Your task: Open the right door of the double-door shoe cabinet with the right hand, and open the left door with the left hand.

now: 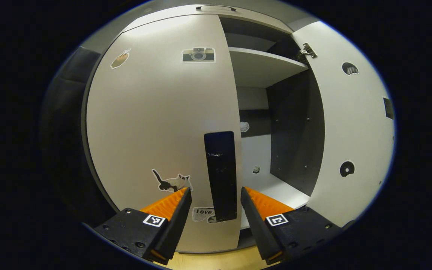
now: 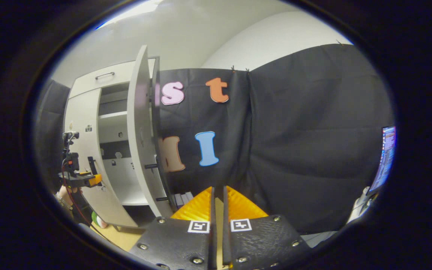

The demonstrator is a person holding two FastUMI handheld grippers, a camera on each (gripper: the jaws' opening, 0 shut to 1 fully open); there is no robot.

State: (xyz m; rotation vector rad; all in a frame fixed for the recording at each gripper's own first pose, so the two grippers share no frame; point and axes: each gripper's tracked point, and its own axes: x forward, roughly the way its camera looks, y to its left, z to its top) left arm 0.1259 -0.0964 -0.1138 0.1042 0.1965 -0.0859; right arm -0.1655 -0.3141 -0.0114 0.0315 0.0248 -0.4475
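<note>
Shoe cabinet (image 1: 253, 22): right door (image 1: 351, 123) swung open, left door (image 1: 156, 123) shut; left gripper (image 1: 216, 195) jaws apart astride its black handle (image 1: 220, 176); right gripper (image 2: 218, 198) jaws together, well clear; door likely rigid, light, hinge-guided; take the handle.

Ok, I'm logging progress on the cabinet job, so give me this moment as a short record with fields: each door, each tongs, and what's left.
right door: swung open, shelf and interior exposed
left door: closed
left door handle: dark vertical bar, untouched
left tongs: open, fingers either side of the handle, not gripping
right tongs: shut, empty, facing the booth wall
remaining: open the left door
</note>
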